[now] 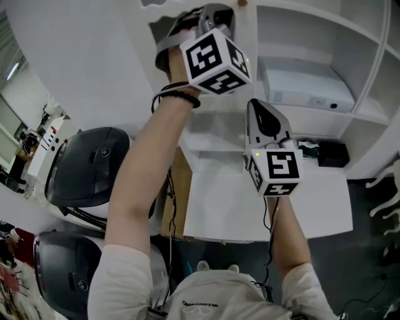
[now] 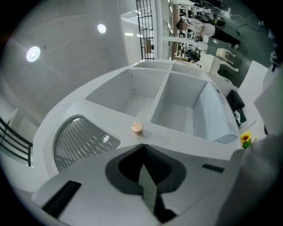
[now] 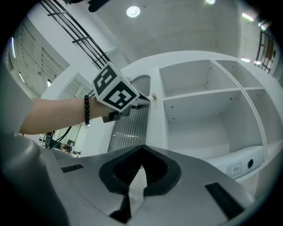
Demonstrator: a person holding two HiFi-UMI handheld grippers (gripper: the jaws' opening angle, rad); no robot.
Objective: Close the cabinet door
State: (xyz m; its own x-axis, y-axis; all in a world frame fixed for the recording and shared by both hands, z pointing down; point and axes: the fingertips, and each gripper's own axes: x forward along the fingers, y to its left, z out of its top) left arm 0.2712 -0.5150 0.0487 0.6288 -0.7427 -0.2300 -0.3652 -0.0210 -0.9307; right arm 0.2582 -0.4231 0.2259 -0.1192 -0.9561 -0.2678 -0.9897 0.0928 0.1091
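Observation:
The white cabinet [image 3: 208, 92] has open shelves beside a door with a ribbed glass panel [image 3: 130, 117] and a small wooden knob [image 3: 154, 95]. In the right gripper view the door lies in line with the cabinet front. My left gripper [image 1: 212, 12] is raised and shut, with nothing between its jaws. Its tip [image 3: 146, 100] is just left of the knob, and I cannot tell if it touches the door. In the left gripper view the knob [image 2: 136, 128] is a little beyond the shut tips [image 2: 142, 146]. My right gripper [image 1: 259, 106] is lower, in front of the shelves, shut [image 3: 141, 148] and empty.
A white box [image 1: 306, 87] lies on a lower shelf. A black device [image 1: 331, 153] rests on the white table [image 1: 219, 212] below the cabinet. Two dark office chairs [image 1: 94, 165] stand at the left. Yellow flowers [image 2: 246, 139] show at the right.

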